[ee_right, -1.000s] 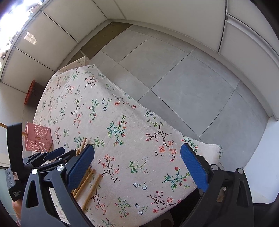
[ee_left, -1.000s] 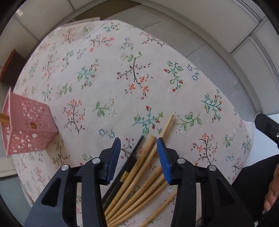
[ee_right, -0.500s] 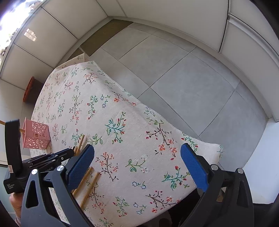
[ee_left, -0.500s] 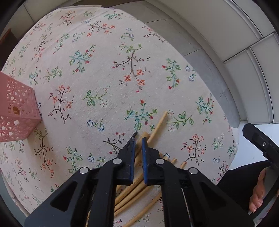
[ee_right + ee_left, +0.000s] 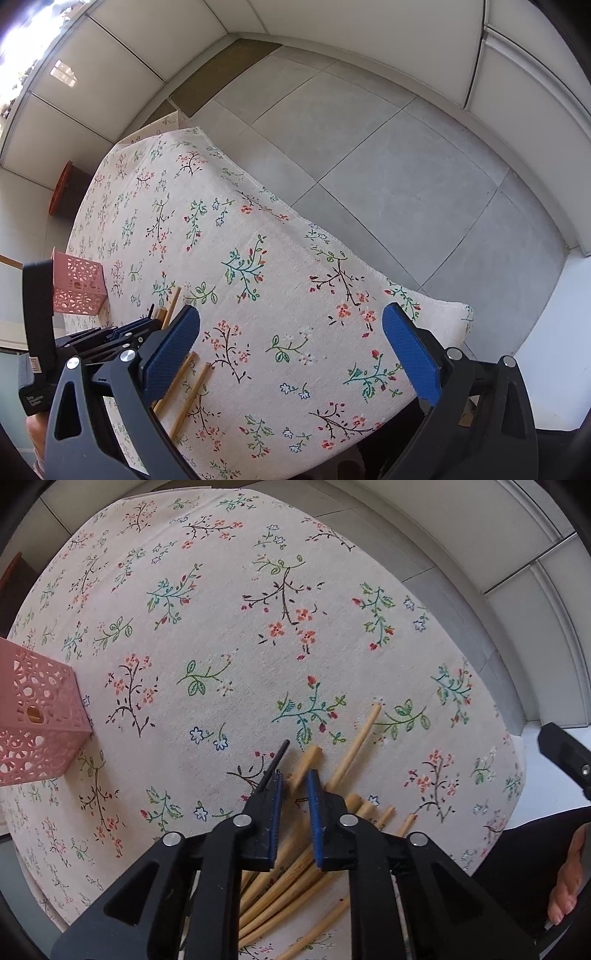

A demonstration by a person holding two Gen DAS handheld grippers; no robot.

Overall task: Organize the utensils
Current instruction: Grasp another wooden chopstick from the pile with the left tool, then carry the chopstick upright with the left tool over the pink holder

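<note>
Several bamboo chopsticks and a black chopstick lie in a loose pile on the floral tablecloth. My left gripper is closed on a thick bamboo chopstick at the pile's top end. A pink lattice holder stands at the left with a stick inside. My right gripper is wide open and empty, to the right of the pile. The holder and left gripper also show in the right wrist view.
The tablecloth's far edge drops to a grey tiled floor. A dark stool with an orange rim stands beyond the table's far left corner. My hand shows at the right.
My left gripper closed from wide open onto a bamboo chopstick in the pile and moved lower and closer over the pile. The right gripper stayed open and almost still.
</note>
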